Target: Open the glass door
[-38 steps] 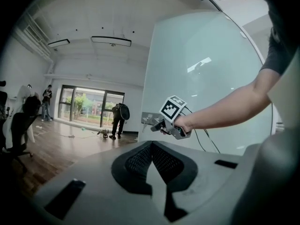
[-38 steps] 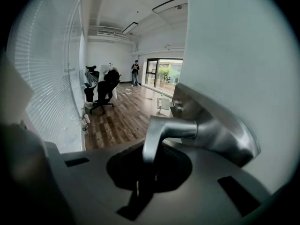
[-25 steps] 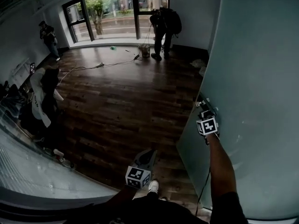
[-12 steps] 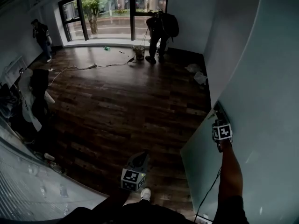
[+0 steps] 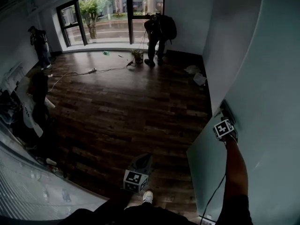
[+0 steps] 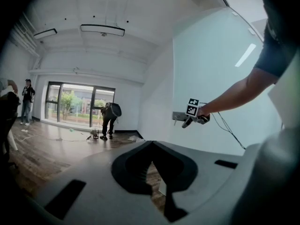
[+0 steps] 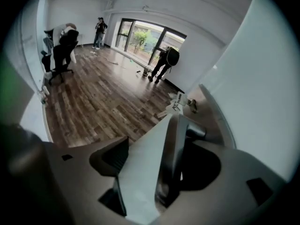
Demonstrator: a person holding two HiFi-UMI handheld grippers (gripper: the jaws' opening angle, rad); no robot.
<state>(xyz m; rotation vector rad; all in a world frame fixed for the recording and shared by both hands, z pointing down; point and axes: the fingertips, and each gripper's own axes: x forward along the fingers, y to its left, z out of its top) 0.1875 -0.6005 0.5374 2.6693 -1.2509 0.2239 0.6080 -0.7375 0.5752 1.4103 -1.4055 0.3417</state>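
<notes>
The frosted glass door (image 5: 262, 78) stands swung open at the right, its edge toward the room. My right gripper (image 5: 226, 110) is at the metal handle (image 5: 228, 108) on that edge. In the right gripper view the handle (image 7: 171, 144) and the pane's edge lie between the jaws of my right gripper (image 7: 159, 153), which are opening, and the left pad stands off the glass. My left gripper (image 5: 144, 160) hangs low over the wooden floor, shut and holding nothing. The left gripper view shows the closed fingers of my left gripper (image 6: 152, 159) with the right gripper (image 6: 190, 118) beyond them at the door (image 6: 220, 78).
A person with a backpack (image 5: 158, 32) bends by the window and another person (image 5: 38, 43) stands at the far left. An office chair with a white garment (image 5: 37, 102) is at the left. A cable (image 5: 84, 71) lies on the floor, and a frosted partition (image 5: 28, 191) runs along the lower left.
The door's edge has swung to the right and the doorway is wider. My right gripper went with it, up and to the right. The left gripper has shifted only slightly.
</notes>
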